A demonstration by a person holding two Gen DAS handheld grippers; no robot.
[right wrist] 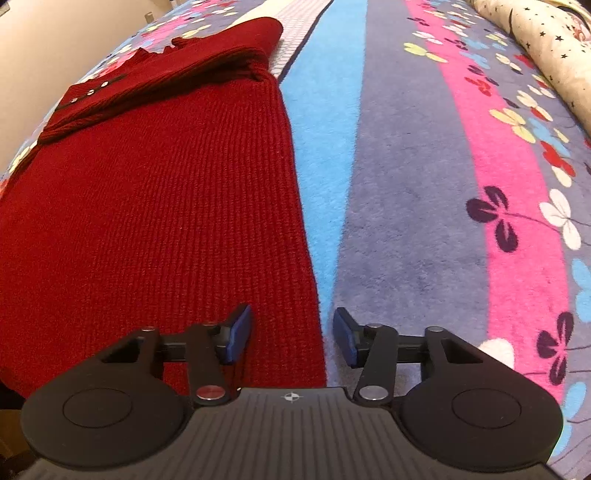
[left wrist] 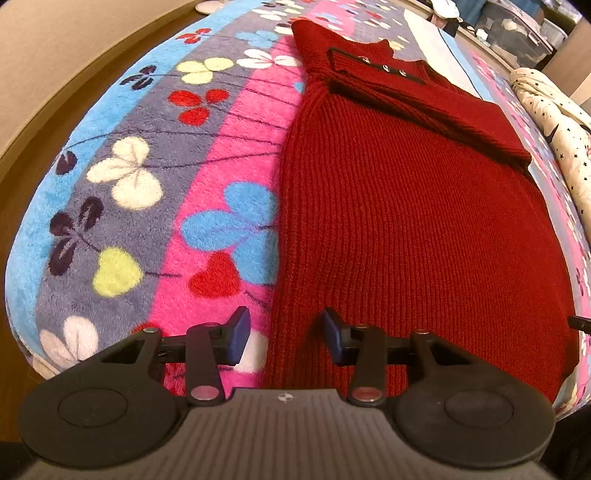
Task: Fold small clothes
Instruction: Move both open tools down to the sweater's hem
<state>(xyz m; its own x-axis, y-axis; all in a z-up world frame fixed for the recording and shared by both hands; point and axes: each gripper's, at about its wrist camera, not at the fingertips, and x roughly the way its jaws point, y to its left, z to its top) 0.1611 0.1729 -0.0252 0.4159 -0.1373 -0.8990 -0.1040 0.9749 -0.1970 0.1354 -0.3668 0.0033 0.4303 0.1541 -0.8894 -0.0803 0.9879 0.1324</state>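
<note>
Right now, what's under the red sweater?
The red sweater lies flat on a flowery fleece blanket, which shows on both sides of it. Whatever is directly beneath the sweater is covered by the knit.

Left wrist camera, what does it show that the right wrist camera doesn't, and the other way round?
Only the left wrist view shows the left claw, open over the sweater's left edge, the wooden floor beside the bed and cluttered storage bins far behind. Only the right wrist view shows the right claw, open astride the sweater's right edge, and a pale wall. Both show the red knit sweater lying flat with a sleeve folded across its chest, the flowered fleece blanket and a star-print fabric at the right.
</note>
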